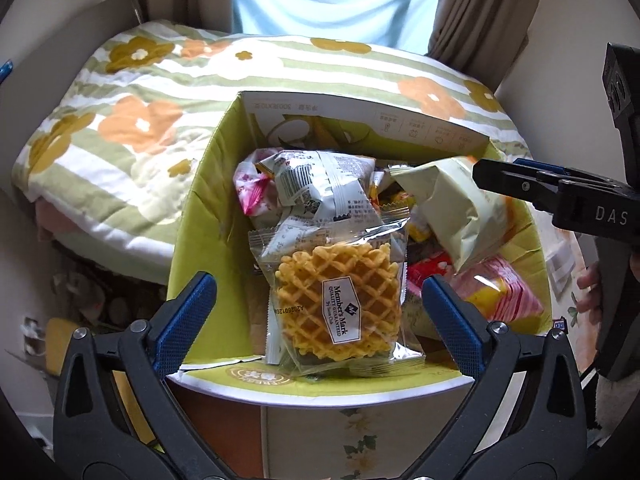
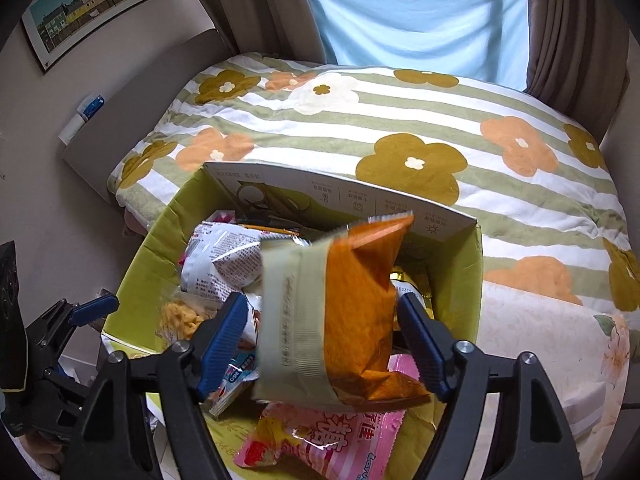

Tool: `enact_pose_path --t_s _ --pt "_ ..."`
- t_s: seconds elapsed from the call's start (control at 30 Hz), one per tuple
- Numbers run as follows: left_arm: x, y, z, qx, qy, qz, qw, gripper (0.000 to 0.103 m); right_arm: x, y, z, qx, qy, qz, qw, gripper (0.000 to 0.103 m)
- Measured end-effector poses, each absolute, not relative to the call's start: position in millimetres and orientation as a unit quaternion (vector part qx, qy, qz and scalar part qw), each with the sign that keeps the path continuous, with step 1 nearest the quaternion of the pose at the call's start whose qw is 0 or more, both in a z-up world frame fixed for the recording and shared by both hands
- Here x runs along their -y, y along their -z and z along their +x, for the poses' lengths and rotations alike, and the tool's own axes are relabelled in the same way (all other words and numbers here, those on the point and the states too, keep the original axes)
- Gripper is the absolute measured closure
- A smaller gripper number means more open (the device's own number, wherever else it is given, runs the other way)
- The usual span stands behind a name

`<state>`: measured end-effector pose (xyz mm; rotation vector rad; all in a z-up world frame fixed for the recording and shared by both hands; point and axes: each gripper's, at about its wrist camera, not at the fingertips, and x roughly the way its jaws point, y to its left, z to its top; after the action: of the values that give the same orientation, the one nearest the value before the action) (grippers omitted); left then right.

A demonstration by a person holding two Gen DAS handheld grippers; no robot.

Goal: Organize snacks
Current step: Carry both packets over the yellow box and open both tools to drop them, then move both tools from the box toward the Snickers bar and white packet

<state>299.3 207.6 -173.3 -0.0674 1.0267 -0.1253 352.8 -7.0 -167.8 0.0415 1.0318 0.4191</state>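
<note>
- The cardboard box [image 1: 192, 216], mid-frame, is heaped; another dropped packet could slide over its rim.
- Orange packet [image 2: 360, 300] hangs between the right tongs [image 2: 320, 336], jaws wide, pads apparently clear; it may tumble crooked.
- Waffle packet [image 1: 340, 304] lies under the left tongs [image 1: 316, 320], wide open, empty.

Light source: daylight through window curtain [image 2: 420, 8], bright.
Glare: mild on bedspread [image 1: 256, 56].
Blur: orange packet [image 2: 360, 300] smeared.
Edges: fisheye bending, dark corners.
</note>
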Motion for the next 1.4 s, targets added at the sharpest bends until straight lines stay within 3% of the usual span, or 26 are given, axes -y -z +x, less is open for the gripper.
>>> enact_pose_path --t_s 0.07,0.3,0.67,1.0,1.4 --pt "-208 172 298 -0.491 0.056 -0.033 0.868 0.001 8 163 351 -0.472 -0.204 0.024 0.858 0.006" --pt "-208 169 290 -0.492 0.052 -0.041 0.868 0.001 19 154 338 -0.441 -0.201 0.011 0.875 0.006" --pt "-181 146 294 -0.475 0.1 -0.036 0.874 0.001 53 136 315 -0.46 -0.173 0.027 0.871 0.006" --pt "-97 118 278 -0.44 0.171 0.009 0.882 0.001 141 104 275 -0.439 -0.114 0.028 0.891 0.006" --pt "57 143 243 -0.457 0.219 0.044 0.861 0.001 293 108 230 -0.434 -0.09 0.037 0.896 0.006"
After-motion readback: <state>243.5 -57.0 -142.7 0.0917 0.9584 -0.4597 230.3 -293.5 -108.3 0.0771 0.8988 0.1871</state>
